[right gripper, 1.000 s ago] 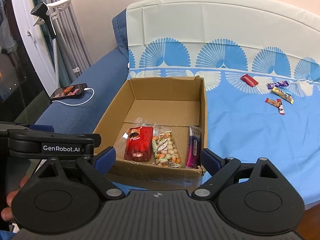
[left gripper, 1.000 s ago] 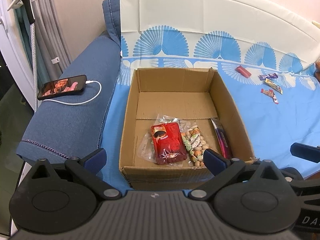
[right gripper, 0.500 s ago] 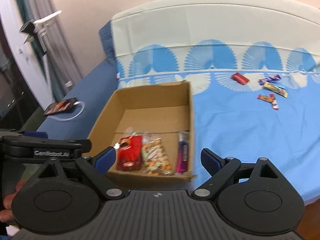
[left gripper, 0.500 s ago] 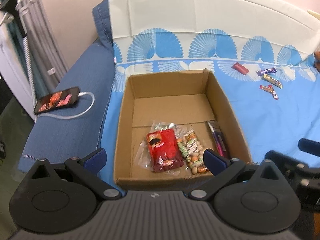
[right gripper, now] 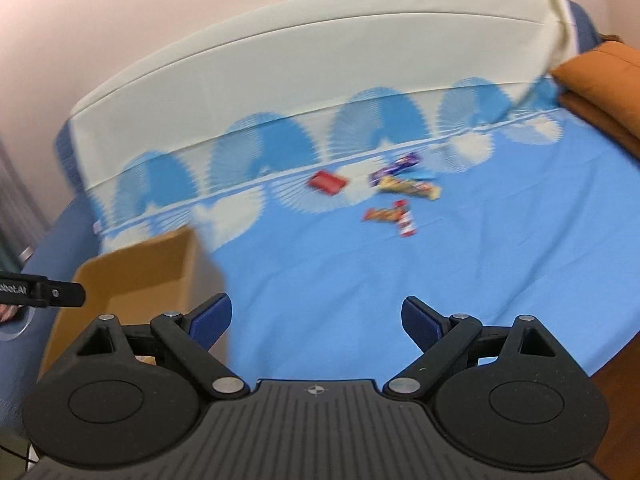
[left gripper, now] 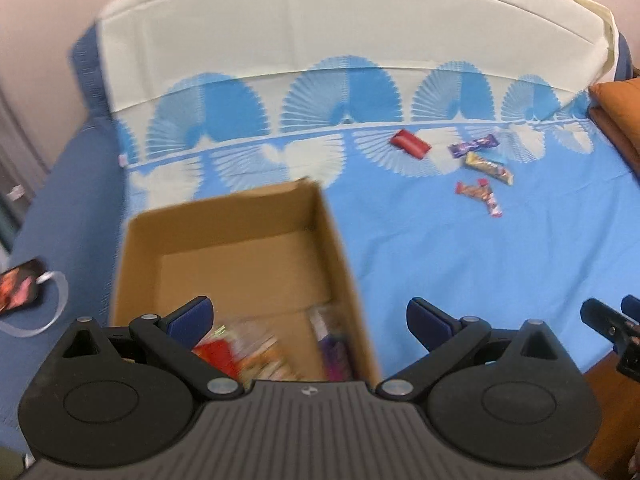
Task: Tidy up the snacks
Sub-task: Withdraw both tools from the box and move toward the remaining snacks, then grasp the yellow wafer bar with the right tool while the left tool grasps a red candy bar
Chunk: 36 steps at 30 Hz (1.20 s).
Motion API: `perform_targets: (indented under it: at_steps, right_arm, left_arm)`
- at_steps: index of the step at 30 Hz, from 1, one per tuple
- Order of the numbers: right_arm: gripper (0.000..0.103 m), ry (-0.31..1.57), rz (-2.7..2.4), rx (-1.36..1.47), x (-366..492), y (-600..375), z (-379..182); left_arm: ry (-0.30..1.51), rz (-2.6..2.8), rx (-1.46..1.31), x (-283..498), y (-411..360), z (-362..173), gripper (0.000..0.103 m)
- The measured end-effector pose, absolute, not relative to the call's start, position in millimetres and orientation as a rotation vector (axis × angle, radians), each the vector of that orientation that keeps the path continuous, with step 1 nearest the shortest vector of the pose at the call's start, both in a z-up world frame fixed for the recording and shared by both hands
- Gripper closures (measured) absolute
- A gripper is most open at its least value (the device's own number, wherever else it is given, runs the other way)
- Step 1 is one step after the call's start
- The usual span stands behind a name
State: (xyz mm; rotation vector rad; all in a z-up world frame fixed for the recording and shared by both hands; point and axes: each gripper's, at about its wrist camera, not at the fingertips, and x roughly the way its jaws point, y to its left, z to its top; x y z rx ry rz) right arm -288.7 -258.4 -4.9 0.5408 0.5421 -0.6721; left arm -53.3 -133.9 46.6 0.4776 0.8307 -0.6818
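Fingers (right gripper: 420, 316) of the right gripper (right gripper: 316, 314) stand wide apart with nothing between them, only blue sheet (right gripper: 400, 288) showing through the gap. The left gripper (left gripper: 310, 316) is just as open and just as empty, hanging over the near corner of the box (left gripper: 236, 216).

Several packets already lie in the near end of the box, too blurred to name. Five loose snacks wait well apart from it, toward the headboard side of the sheet: a red packet (right gripper: 326, 182), a purple bar (right gripper: 394, 166), a yellow bar (right gripper: 408, 188), an orange bar (right gripper: 382, 214) and a red-and-white bar (right gripper: 406, 222), the last two touching. So the job looks partly done, and the step in hand seems to be the reach for the next piece. I would say the right gripper is the better placed, since the cluster sits straight ahead of it. The next move calls for lowering onto one wrapper without nudging its neighbours, as the bars lie close together and flat on soft cloth.

Everything rests on a bed with a blue fan-patterned sheet and a white headboard (left gripper: 320, 28). An orange cushion (right gripper: 600, 80) sits at the right edge, a phone (left gripper: 18, 286) on its cable lies left of the box, and the wall behind is pale pink.
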Motion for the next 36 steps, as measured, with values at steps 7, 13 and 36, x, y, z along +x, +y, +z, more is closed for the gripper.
perform_targets:
  at_steps: [7,13,36]
  right_arm:
    - [0.006,0.522,-0.751,0.503,-276.5,-360.4,-29.4]
    - [0.006,0.572,-0.759,0.535,-240.6,-460.1,-82.8]
    - [0.000,0.709,-0.598,0.271,-73.0,-642.4,-242.6]
  left_arm:
    - [0.919,-0.707,0.448,-2.6,-272.6,15.7,0.000]
    - [1.052,-0.733,0.429,66.6,-397.5,-49.3,0.000]
    - [1.090,-0.703,0.431,173.7,-605.0,-208.5,0.000]
